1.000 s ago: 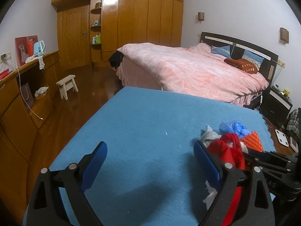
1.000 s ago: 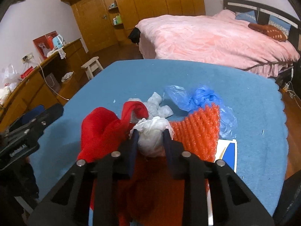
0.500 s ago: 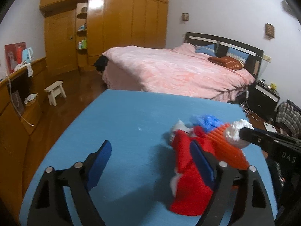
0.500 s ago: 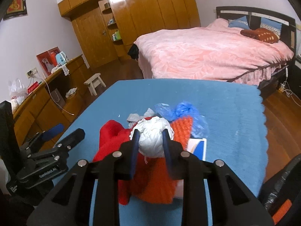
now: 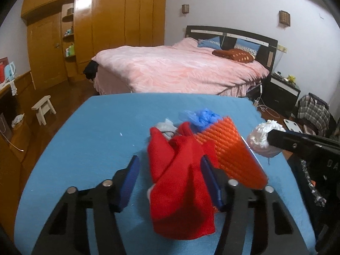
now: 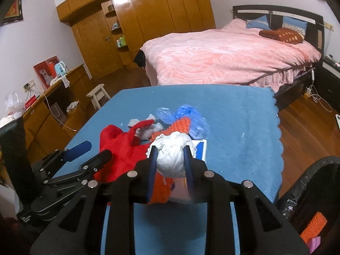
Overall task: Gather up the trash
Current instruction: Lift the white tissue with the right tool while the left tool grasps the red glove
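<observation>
Closing on the red cloth [image 5: 180, 182], the left tongs [image 5: 169, 180] are pointing down at the blue table [image 5: 89, 140] in the left wrist view. The cloth is lying between the blue pads; the right pad [image 5: 209, 180] is against its edge, while the left one [image 5: 129, 180] is standing clear, so nothing is gripped yet. Just beyond and right of the tongs an orange mesh [image 5: 229, 148] is lying, partly under the cloth, with a blue bag [image 5: 199, 116] and grey scraps [image 5: 167, 127] past it. Far right, the right tongs are carrying a white wad [image 5: 263, 138] above the table's edge.

In the right wrist view, the right tongs [image 6: 170, 161] are clenched on that white wad [image 6: 172, 157], which is bulging out past the pads on top. Below and ahead of them are the mesh [image 6: 180, 125], the blue bag [image 6: 189, 114] and a white-and-blue card [image 6: 200, 148]. The left tongs [image 6: 89, 150] are sitting to the left, over the cloth [image 6: 121, 148]. A black-lined bin [image 6: 308, 191] is standing low to the right, beside the table, with orange scrap already inside.

Risks, as I judge them: the cloth is overlapping the mesh, so the closing pads may be catching both and dragging the pile, or pinching only a loose fold that slips free on lifting. The wad is soft and held at its middle, so a quick swing toward the bin could be squeezing it out short of the rim. Both tongs are working near each other and could be bumping.
</observation>
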A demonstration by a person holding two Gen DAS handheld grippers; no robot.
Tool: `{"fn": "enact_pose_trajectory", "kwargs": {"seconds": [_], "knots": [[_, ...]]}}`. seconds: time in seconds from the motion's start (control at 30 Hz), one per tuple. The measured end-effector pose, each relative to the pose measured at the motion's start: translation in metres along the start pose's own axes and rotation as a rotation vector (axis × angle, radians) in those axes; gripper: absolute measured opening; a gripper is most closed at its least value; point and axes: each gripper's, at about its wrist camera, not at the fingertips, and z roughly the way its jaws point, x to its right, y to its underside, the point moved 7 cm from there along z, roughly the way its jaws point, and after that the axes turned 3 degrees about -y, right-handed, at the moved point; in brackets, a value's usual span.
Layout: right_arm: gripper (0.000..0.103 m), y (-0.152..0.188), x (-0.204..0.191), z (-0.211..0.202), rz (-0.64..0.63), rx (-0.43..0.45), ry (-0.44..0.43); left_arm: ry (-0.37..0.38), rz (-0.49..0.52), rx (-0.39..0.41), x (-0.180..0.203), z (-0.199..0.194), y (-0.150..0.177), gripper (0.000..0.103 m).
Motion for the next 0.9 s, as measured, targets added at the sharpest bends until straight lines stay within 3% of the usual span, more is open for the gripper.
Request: {"fn": "enact_pose_trajectory", "kwargs": {"seconds": [0.2, 0.3, 0.67, 0.83, 0.9], "knots": [[0.024, 0.006, 0.01, 0.001, 0.021, -0.013, 0.01, 0.014, 0.033, -0.023, 0.013, 0.006, 0.007, 0.019], [0.024, 0.008, 0.012, 0.0, 0.028, -0.013, 0.009, 0.02, 0.046, -0.011, 0.016, 0.0, 0.008, 0.01], [0.024, 0.01, 0.015, -0.004, 0.038, -0.011, 0.006, 0.012, 0.027, -0.029, 0.016, -0.015, 0.017, 0.012], [0.024, 0.011, 0.017, -0.009, 0.031, -0.011, 0.011, -0.013, 0.011, -0.029, 0.016, -0.021, 0.021, 0.037], [0.024, 0.012, 0.018, -0.012, 0.03, -0.009, 0.013, -0.023, 0.007, -0.014, 0.016, -0.026, 0.019, 0.04]]}}
